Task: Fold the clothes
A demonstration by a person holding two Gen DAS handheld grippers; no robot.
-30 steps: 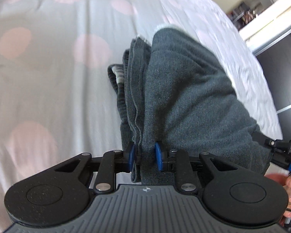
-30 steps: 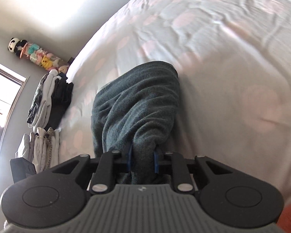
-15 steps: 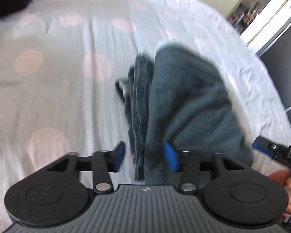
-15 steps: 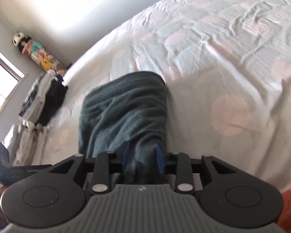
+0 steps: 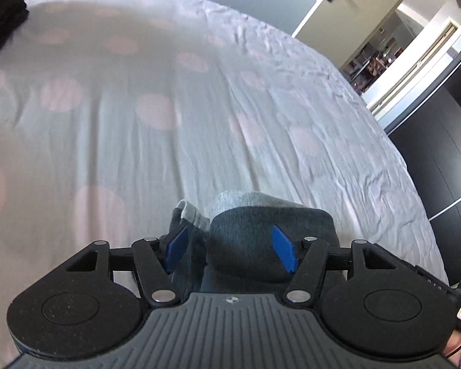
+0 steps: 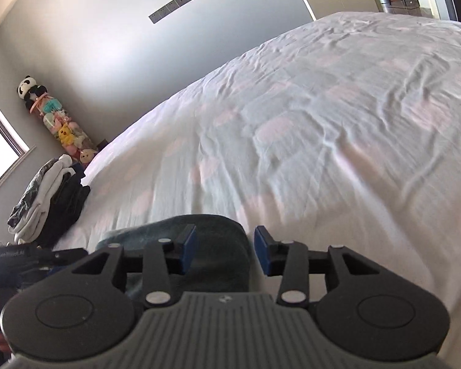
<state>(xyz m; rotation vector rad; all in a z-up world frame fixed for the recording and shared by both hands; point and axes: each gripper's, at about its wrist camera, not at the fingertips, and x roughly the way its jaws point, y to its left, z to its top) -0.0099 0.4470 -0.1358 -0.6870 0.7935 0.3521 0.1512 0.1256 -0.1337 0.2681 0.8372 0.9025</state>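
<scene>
Left wrist view: left gripper w/ blue-padded fingers standing apart; they have just been opening. The dark grey garment, folded into a thick bundle, lies on the bed and fills the gap betw. the fingers, but the pads do not press on it: a strip of space shows beside each pad. A lighter grey ribbed edge of the garment sticks out at the far upper-left of the bundle. Bed sheet is white w/ faint pink dots, creased toward the right. Top-left corner: a dark clothes stack on the far part of the bed. Right bkgd: open doorway and a dark wardrobe front. Bottom-right edge: part of the person's hand, blurred.

Right wrist view: right gripper, fingers also apart and just been opening. The garment's rounded fold lies under and betw. the fingers, nearer the left one; the right finger hangs over bare sheet just beside the cloth. No clamping visible. At left, the other gripper's black body shows at frame edge w/ fingertips of a hand below it. Far left of bed: pile of white and dark clothes. Corner of room: column of stacked plush toys, panda on top. Grey wall carries a row of switches.
</scene>
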